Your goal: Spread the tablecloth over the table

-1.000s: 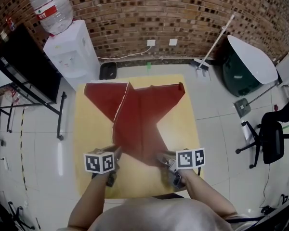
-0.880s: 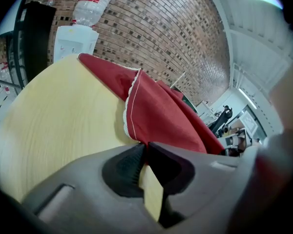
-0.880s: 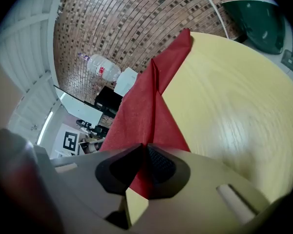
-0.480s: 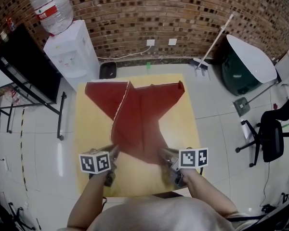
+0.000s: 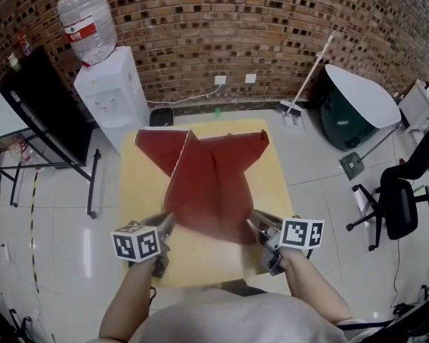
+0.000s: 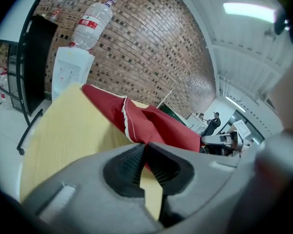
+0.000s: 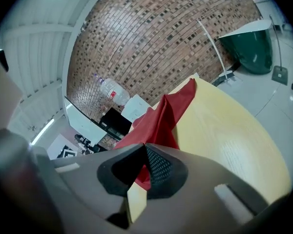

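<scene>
A: We've got the left gripper (image 5: pixel 166 226) and right gripper (image 5: pixel 256 226) both clamped on the cloth's (image 5: pixel 213 174) near corners, and the rest lies bunched mid-table (image 5: pixel 139 213).

B: Then we'd lift evenly, spreading the corners apart and toward the near edge.

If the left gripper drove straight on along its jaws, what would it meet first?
The red tablecloth it clamps, bunched just ahead of the left gripper; past that, probably the yellow table.
</scene>
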A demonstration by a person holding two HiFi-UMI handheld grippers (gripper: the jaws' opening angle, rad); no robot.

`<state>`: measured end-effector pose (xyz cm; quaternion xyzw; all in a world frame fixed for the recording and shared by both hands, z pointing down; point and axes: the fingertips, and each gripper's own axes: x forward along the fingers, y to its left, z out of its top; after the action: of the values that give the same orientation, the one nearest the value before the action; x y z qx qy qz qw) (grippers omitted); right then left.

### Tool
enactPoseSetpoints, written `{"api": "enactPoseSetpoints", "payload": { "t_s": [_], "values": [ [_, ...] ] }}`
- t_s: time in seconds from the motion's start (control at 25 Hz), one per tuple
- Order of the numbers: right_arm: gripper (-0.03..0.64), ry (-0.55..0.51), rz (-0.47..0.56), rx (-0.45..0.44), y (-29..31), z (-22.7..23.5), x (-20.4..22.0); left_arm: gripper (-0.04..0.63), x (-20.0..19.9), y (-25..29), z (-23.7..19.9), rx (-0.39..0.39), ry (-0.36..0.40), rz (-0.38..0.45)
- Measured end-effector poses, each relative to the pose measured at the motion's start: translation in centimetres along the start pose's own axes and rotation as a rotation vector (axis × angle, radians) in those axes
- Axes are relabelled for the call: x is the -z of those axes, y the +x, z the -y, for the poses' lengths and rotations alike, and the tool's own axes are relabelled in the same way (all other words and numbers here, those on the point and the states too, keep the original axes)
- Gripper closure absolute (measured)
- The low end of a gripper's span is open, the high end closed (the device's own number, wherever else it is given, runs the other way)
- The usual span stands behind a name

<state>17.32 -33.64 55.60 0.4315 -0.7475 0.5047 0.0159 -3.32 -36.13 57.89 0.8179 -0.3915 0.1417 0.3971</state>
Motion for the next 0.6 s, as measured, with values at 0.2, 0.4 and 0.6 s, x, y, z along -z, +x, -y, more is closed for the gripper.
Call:
{"api": "enactPoseSetpoints", "payload": {
  "t_s": [0.2, 0.4, 0.6],
  "values": [
    [0.607, -0.046, 0.104, 0.018, -3.4, -2.7, 0.2, 0.580, -0.9, -4.8, 0.2, 0.008, 0.042, 0.061],
    [0.607, -0.054, 0.239, 0.037, -8.6, -5.2, 0.4, 0.580, -0.8, -10.2, 0.0, 0.027, 0.040, 0.119],
    [0.607, -0.053, 0.313, 0.042, -12.7, -6.9, 1.5, 0.580, -1.0, -14.7, 0.6, 0.031, 0.062, 0.193]
  ]
}}
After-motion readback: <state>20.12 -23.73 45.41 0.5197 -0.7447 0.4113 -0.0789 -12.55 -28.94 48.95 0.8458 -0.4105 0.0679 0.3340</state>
